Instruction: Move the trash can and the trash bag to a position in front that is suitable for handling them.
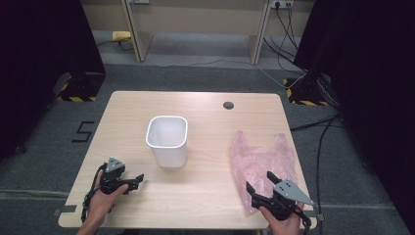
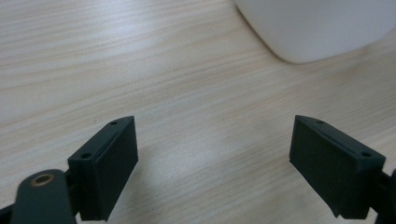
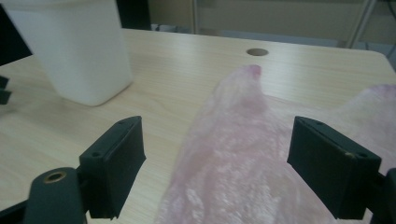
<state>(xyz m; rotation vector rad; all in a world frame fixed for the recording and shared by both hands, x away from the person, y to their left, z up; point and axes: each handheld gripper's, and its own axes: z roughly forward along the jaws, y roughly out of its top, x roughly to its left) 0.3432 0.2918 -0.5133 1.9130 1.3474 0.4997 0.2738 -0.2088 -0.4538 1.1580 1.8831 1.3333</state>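
Pink plastic bag (image 1: 262, 164) crumpled, translucent, flat on table; right gripper (image 1: 261, 181) over it, gaping, empty.

In the left gripper view the white bin (image 2: 322, 28) was cut off by the top edge, only its blurred lower corner showing. In the right gripper view the pink plastic bag (image 3: 243, 158) ran off the bottom and right edges, and the bin's rim was cropped.
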